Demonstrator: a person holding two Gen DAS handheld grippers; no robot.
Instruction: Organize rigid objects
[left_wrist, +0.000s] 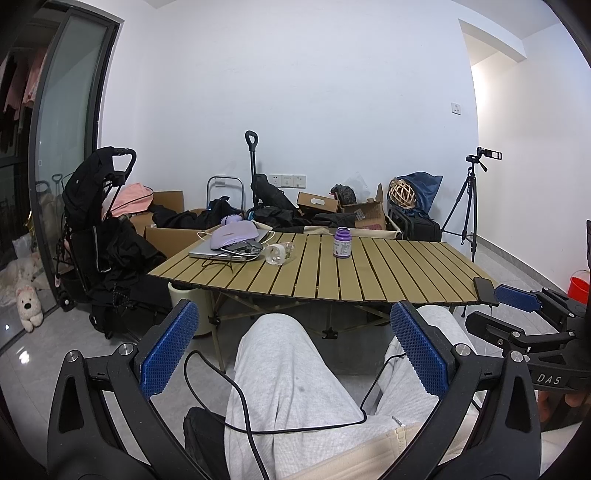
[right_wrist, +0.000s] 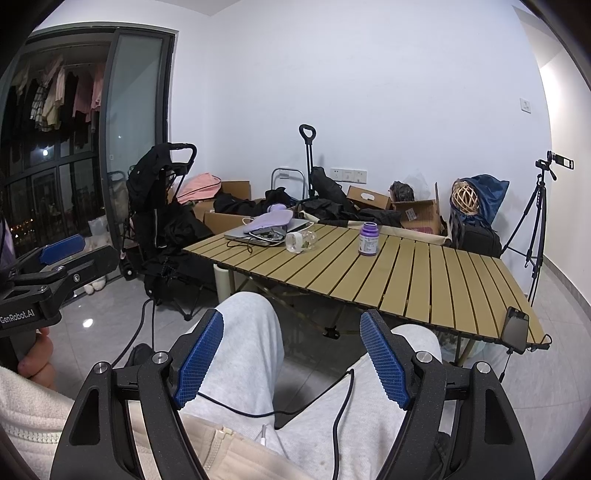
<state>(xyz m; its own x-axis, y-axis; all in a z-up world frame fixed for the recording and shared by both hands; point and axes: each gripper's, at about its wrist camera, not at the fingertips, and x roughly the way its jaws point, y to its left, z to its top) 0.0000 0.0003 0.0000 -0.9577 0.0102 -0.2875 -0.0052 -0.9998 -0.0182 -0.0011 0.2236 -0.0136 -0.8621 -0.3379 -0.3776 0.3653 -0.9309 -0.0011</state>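
A purple bottle (left_wrist: 342, 242) stands upright on the slatted tan table (left_wrist: 399, 273); it also shows in the right wrist view (right_wrist: 368, 239). A clear jar (left_wrist: 277, 253) lies on its side left of it, seen again in the right wrist view (right_wrist: 300, 242). A silver laptop (left_wrist: 221, 252) with a lilac case (left_wrist: 233, 234) on top sits at the table's far left. A black phone (right_wrist: 515, 329) lies at the near right corner. My left gripper (left_wrist: 293, 347) is open and empty above grey-trousered knees, short of the table. My right gripper (right_wrist: 291, 356) is open and empty, likewise held back.
A black stroller (left_wrist: 99, 229) stands left of the table. Cardboard boxes (left_wrist: 364, 212) and dark clothes pile along the back wall. A tripod with camera (left_wrist: 469, 199) stands at the right, and a red bucket (left_wrist: 578, 286) beyond it. Cables (left_wrist: 236, 398) cross the lap.
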